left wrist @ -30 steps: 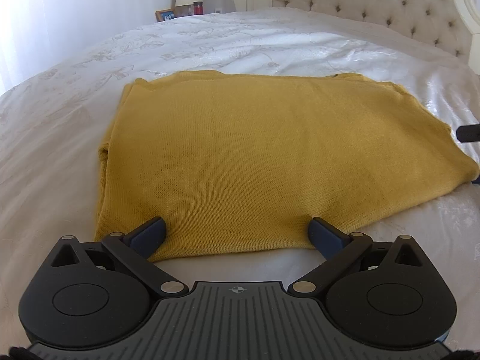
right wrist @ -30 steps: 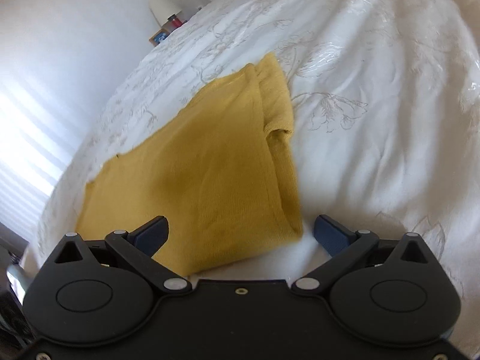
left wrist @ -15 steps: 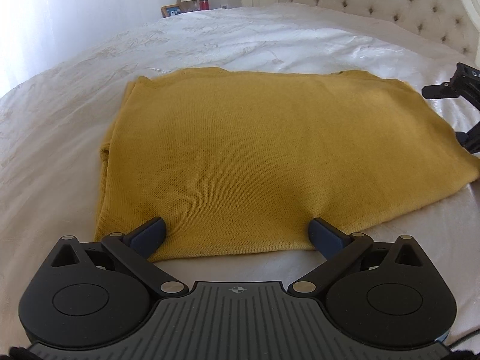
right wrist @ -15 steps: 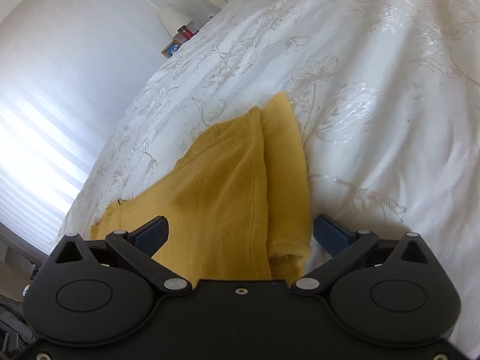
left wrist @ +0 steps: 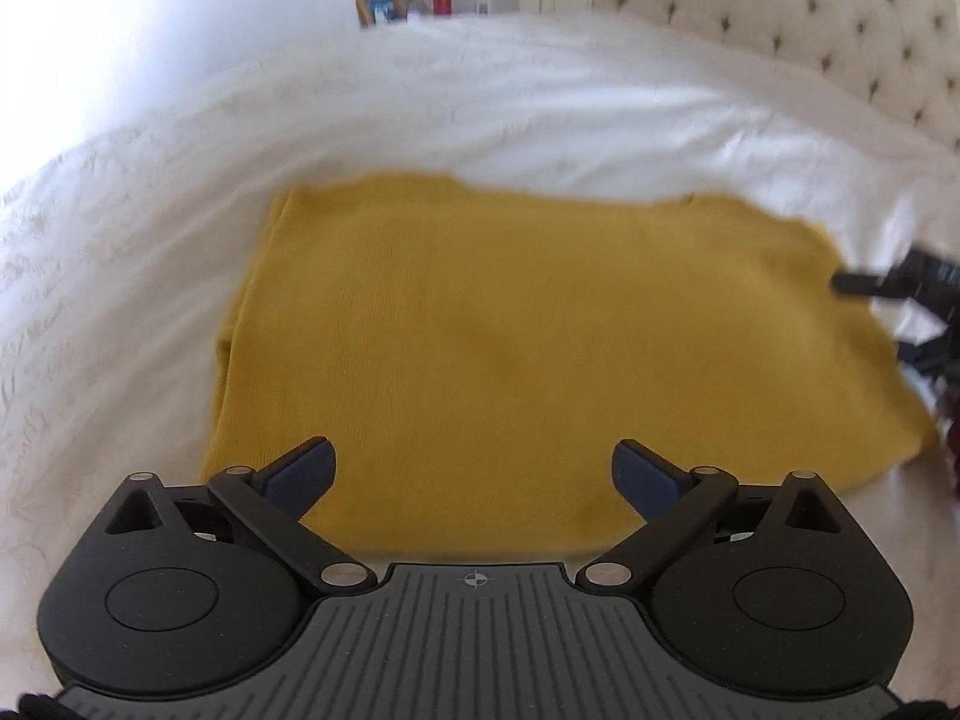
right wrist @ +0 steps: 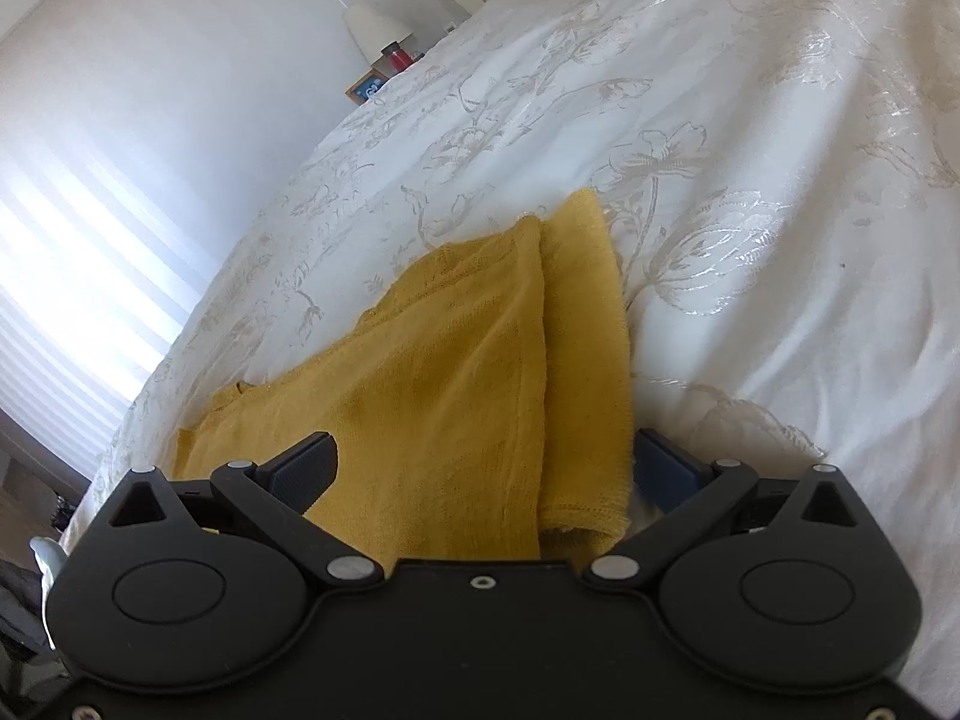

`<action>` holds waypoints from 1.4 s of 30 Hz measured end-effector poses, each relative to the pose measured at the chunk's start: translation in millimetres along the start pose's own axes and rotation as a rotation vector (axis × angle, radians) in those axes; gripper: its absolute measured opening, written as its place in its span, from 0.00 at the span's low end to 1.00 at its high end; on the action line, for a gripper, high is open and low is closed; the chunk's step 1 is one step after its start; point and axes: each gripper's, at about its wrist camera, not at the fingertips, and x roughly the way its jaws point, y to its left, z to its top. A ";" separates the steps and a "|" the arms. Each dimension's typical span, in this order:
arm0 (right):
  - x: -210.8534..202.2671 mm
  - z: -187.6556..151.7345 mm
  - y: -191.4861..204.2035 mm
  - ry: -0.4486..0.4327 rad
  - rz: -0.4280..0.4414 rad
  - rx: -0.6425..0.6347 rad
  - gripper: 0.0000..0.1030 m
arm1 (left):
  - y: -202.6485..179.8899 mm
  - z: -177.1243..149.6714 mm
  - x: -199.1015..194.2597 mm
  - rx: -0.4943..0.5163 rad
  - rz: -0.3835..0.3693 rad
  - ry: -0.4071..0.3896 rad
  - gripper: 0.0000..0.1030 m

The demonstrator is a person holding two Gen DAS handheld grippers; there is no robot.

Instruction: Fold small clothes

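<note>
Yellow knit garment (left wrist: 540, 348) lies flat on the white bedspread (left wrist: 420, 108), already folded into a rough rectangle with doubled layers showing along its left edge. I hold my left claw (left wrist: 474, 468) low at the near hem, fingers spread wide, pads (left wrist: 300, 468) over the cloth near that hem, gripping nothing; from this view I can't tell whether they touch the knit. Left view is motion-blurred, so fine detail is unreliable. My right claw (right wrist: 480, 468) sits at the garment's right side edge, also spread, and the stacked layers (right wrist: 540, 390) run between its two fingers, with the hemmed corner right at the claw's throat. One pad lies over the top layer, the other looks tucked down beside the edge against the bed, which reads to me as lining up to pinch all layers at once so the fold doesn't slide apart. In the left view the right claw (left wrist: 888, 285) shows dark at the far right edge of the garment. My guess: next fold is a half-fold across, each claw taking one end of the same side. Risk: knit is soft, lower layer may slip out if only the top is caught. Bedside lamp (right wrist: 375, 30) and headboard (left wrist: 810, 18) are well apart, irrelevant.
</note>
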 end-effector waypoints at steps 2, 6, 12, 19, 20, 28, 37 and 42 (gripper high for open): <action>1.6 -0.6 4.4 0.009 -0.017 -0.029 1.00 | -8.8 15.5 -2.6 0.011 0.003 -0.031 0.97; 4.6 -0.5 11.0 0.030 -0.047 -0.082 1.00 | -28.4 46.8 15.8 0.022 0.003 -0.027 0.97; 4.5 0.3 10.2 0.048 -0.043 -0.100 1.00 | -50.9 74.0 61.9 0.024 0.031 0.017 0.95; 3.1 3.9 2.3 0.050 -0.010 -0.045 1.00 | -60.5 77.3 106.9 0.069 0.111 0.121 0.91; 3.2 4.2 2.0 0.050 -0.008 -0.040 1.00 | -61.7 75.7 111.4 0.070 0.113 0.129 0.92; 3.2 4.9 -0.3 0.047 0.002 -0.027 1.00 | -64.2 71.8 117.7 0.058 0.128 0.124 0.97; 3.0 5.3 1.0 0.050 -0.004 -0.036 1.00 | -65.4 44.1 78.9 0.065 0.084 0.133 0.96; 3.3 4.7 3.7 0.053 -0.015 -0.051 1.00 | -61.0 13.1 54.0 0.049 0.040 0.154 0.96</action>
